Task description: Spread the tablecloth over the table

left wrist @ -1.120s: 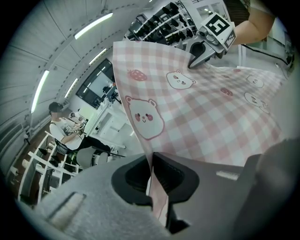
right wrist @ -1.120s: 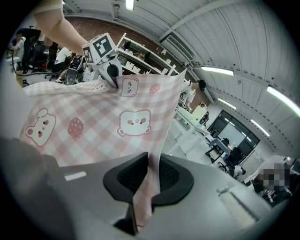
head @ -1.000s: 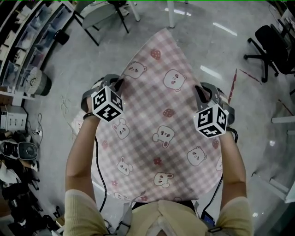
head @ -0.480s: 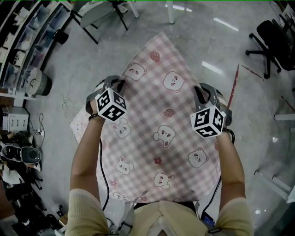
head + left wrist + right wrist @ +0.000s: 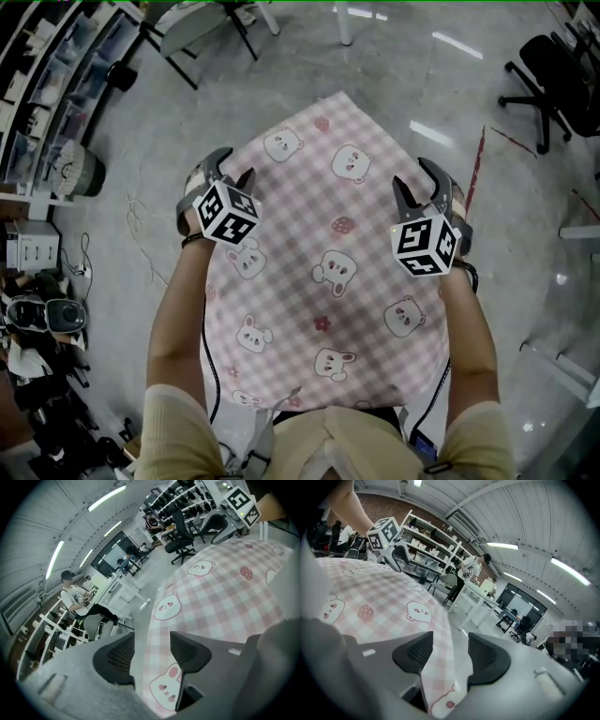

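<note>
Both pairs of jaws just opened wide: left gripper (image 5: 234,167), right gripper (image 5: 413,176); cloth (image 5: 328,281) edge loose between each.

cloth (image 5: 328,234): we see pink and white checks, bears, bunnies
cubes (image 5: 228,213): black and white squares
floor (image 5: 394,84): grey

A pink-and-white checked fabric tablecloth (image 5: 328,281), printed with bears, rabbits and strawberries, is lying spread flat over the table. It is covering the top completely, so the table itself is staying hidden beneath it. One corner of the cloth is pointing away from the person, and its right edge is drooping over the side. Around it a glossy grey stone-patterned floor (image 5: 394,80) is reflecting ceiling lights. A black swivel office chair (image 5: 553,80) is standing on it, well apart from the cloth.
</note>
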Demonstrator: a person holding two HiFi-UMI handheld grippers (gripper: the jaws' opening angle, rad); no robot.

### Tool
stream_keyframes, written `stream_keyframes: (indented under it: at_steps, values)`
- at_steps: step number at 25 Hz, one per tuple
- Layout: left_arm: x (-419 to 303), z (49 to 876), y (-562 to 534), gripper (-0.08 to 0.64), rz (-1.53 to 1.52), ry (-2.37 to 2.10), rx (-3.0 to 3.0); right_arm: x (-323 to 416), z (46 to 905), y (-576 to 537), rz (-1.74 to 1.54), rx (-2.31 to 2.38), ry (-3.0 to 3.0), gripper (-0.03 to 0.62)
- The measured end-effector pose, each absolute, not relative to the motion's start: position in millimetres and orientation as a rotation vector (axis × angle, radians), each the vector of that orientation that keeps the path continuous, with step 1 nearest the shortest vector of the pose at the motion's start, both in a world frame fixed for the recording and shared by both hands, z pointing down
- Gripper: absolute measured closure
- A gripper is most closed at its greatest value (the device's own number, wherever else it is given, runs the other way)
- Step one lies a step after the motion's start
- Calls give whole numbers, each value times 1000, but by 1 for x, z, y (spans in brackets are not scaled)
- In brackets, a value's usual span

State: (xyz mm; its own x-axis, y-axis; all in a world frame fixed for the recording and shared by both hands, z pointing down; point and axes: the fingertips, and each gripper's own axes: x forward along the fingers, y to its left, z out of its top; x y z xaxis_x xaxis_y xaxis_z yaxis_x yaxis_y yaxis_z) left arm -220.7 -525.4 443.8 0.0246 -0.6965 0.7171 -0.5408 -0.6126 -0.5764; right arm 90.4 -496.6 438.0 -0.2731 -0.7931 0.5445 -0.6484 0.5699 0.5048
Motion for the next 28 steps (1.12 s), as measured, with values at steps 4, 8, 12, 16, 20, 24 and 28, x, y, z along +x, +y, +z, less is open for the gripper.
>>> stream_keyframes:
  at_steps: [4, 8, 12, 16, 20, 24, 28]
  values:
    - [-219, 440, -520, 311, -1609, 1363, -2198, 92, 434, -490, -214, 1162, -2024, 361]
    - [-218, 428, -513, 367, -1540, 1434, -2254, 92, 426, -482, -177, 1180, -2047, 368]
    - [-217, 419, -501, 397, -1465, 1481, -2283, 93, 416, -468, -118, 1209, -2070, 368]
    - [-214, 412, -483, 413, -1406, 1498, -2329, 94, 405, -452, -96, 1236, -2060, 372]
    - [-214, 400, -461, 414, -1345, 1539, -2376, 91, 387, -435, -79, 1266, -2071, 384]
    - [-218, 389, -437, 437, -1286, 1585, -2422, 86, 365, -419, -80, 1299, -2095, 394]
    - [-223, 384, -405, 437, -1254, 1623, -2464, 86, 359, -393, -24, 1324, -2106, 404]
